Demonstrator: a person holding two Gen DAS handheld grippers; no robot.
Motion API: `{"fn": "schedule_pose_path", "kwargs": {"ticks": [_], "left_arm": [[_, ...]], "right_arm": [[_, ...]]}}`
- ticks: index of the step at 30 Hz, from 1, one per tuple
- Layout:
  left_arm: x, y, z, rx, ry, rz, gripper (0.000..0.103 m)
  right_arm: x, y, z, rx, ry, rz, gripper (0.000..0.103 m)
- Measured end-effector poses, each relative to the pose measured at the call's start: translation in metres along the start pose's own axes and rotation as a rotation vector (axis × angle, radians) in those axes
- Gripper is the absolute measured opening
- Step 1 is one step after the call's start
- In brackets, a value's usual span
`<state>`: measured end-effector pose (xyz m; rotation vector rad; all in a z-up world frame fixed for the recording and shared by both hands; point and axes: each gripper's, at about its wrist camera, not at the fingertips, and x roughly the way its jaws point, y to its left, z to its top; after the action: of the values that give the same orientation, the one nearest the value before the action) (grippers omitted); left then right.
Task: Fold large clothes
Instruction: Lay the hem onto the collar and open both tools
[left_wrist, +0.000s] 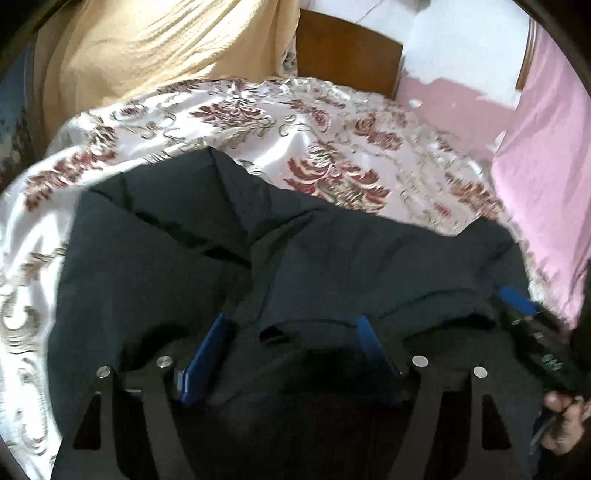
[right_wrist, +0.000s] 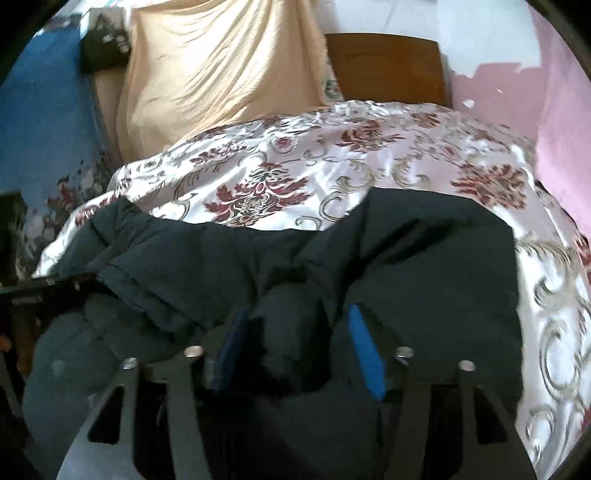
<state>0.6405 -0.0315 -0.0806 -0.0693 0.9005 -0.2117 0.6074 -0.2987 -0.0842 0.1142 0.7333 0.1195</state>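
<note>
The bulky dark teal padded jacket (left_wrist: 229, 258) lies spread over the bed's glossy white satin bedspread with dark red flowers and grey scrolls (left_wrist: 207, 122), its near edge bunched up under both tools. The left claw (left_wrist: 291, 354) stands wide, its blue pads apart with a hump of jacket cloth rising between them but not pinched. The right claw (right_wrist: 306, 350) is about half open, and here too the fabric sits loose between the pads; neither holds anything. The hand (left_wrist: 561, 424) carrying the right tool shows at the edge of the left view.

The fold looks laid down and let go. To do this well, I would lift both claws clear without dragging the slippery quilted cloth, then take the next edge at two matching points, gripping through one layer only, and carry it across level so the padding does not bulge or slide on the satin.

Behind the bed, a pale yellow textured cloth (right_wrist: 221, 62) drapes over something tall, beside a brown wooden headboard (right_wrist: 388, 66). A pink wall (left_wrist: 546, 155) with patchy white paint stands on one side, a blue wall (right_wrist: 44, 122) on the other.
</note>
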Motion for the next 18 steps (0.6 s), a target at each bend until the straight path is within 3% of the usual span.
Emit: {"fn": "schedule_pose_path", "kwargs": {"ticks": [8,18], "left_arm": [[-0.028,0.002,-0.003,-0.053,-0.004,0.033,0.082],[-0.082,-0.003,0.000,-0.082,-0.046,0.034,0.088]], "right_arm": [[-0.031,0.018,-0.002,-0.064,0.013,-0.024,0.056],[-0.087,0.037,0.014,-0.077,-0.042,-0.033,0.071]]}}
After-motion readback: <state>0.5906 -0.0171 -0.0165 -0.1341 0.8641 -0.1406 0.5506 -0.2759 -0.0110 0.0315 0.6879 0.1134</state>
